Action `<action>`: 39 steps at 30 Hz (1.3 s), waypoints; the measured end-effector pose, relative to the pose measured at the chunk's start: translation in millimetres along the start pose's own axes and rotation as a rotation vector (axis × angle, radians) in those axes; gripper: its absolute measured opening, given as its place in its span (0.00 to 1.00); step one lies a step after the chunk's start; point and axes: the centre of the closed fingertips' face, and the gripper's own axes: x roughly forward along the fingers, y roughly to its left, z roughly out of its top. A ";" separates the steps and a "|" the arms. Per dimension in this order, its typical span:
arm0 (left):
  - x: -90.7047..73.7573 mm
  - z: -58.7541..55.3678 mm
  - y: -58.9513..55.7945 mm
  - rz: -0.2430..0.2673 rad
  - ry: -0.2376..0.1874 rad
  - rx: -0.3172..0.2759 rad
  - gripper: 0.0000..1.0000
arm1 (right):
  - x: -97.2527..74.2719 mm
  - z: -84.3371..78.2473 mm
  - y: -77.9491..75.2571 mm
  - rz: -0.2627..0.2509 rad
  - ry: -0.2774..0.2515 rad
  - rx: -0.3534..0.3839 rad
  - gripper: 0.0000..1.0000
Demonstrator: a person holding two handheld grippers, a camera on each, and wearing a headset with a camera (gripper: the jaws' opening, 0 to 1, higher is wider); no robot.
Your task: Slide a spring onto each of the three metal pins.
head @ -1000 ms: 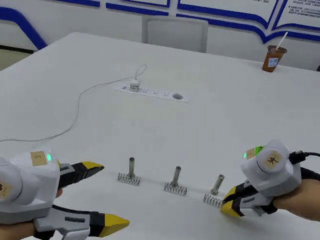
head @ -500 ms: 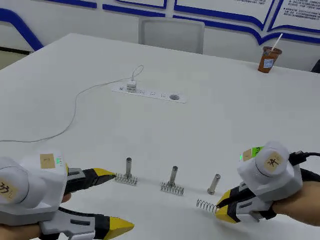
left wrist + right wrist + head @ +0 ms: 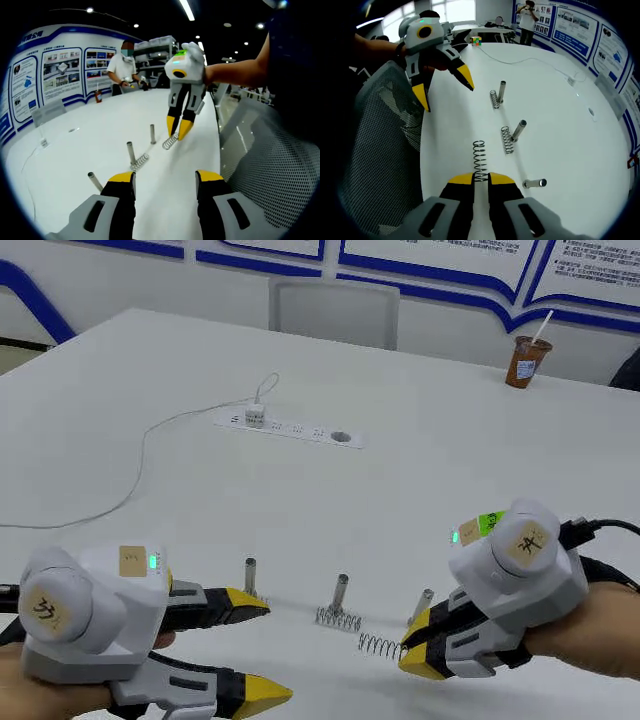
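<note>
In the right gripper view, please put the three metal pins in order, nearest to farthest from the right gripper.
1. The end pin, just right of the right gripper, which holds a spring.
2. The middle pin, further ahead.
3. The far pin, closest to the left gripper.

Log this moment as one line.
right gripper: shut on spring | left gripper: open | pins: bare | loose springs: beside pins

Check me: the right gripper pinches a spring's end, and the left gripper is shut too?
Not quite: the left gripper is open, jaws apart, as the left gripper view shows. The right gripper does pinch one end of the spring.
</note>
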 end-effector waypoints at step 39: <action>39.5 18.8 -21.4 -0.155 0.008 0.174 0.14 | 2.8 36.7 31.6 0.099 -0.007 -0.158 0.11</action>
